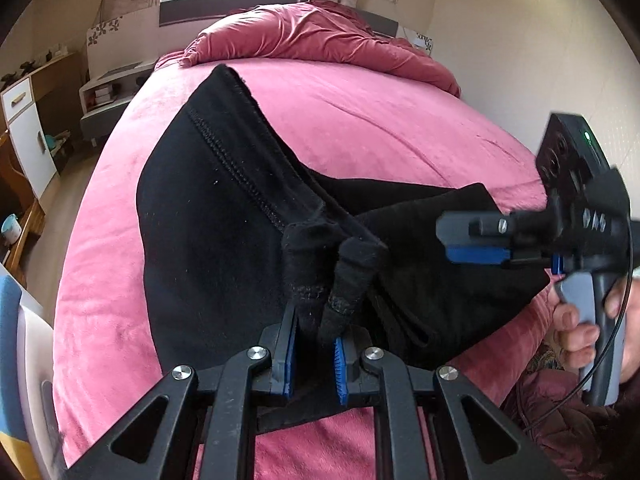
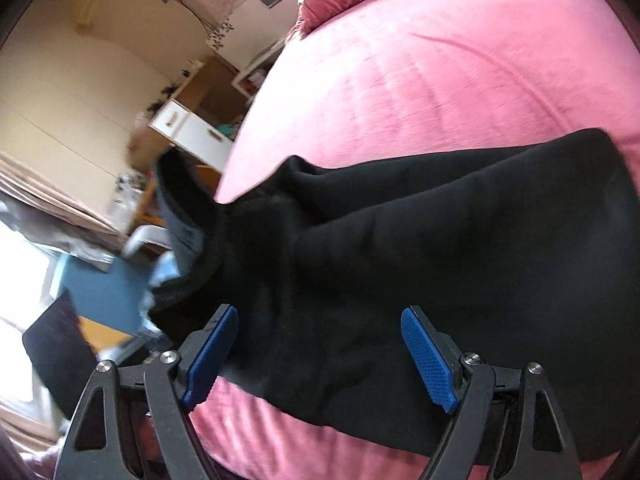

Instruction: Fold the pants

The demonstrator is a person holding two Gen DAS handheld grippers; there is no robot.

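Note:
Black pants (image 1: pixel 216 216) lie spread over the pink bed (image 1: pixel 360 120), with a stitched seam running toward me. My left gripper (image 1: pixel 314 350) is shut on a bunched fold of the pants fabric, which rises in two dark lumps between the blue pads (image 1: pixel 286 356). In the right wrist view the pants (image 2: pixel 440 240) stretch across the bed (image 2: pixel 440 60). My right gripper (image 2: pixel 319 314) hangs open just over them, its jaws wide apart and nothing pinched. From the left wrist view the right gripper (image 1: pixel 460 240) shows at the right, over the pants' edge, held by a hand (image 1: pixel 580 332).
A crumpled pink duvet (image 1: pixel 320 36) is heaped at the head of the bed under a window. Left of the bed stand a white and wood cabinet (image 1: pixel 28 132) and a low shelf unit (image 1: pixel 108 92). A blue and white chair (image 1: pixel 16 340) is near the bed's left corner.

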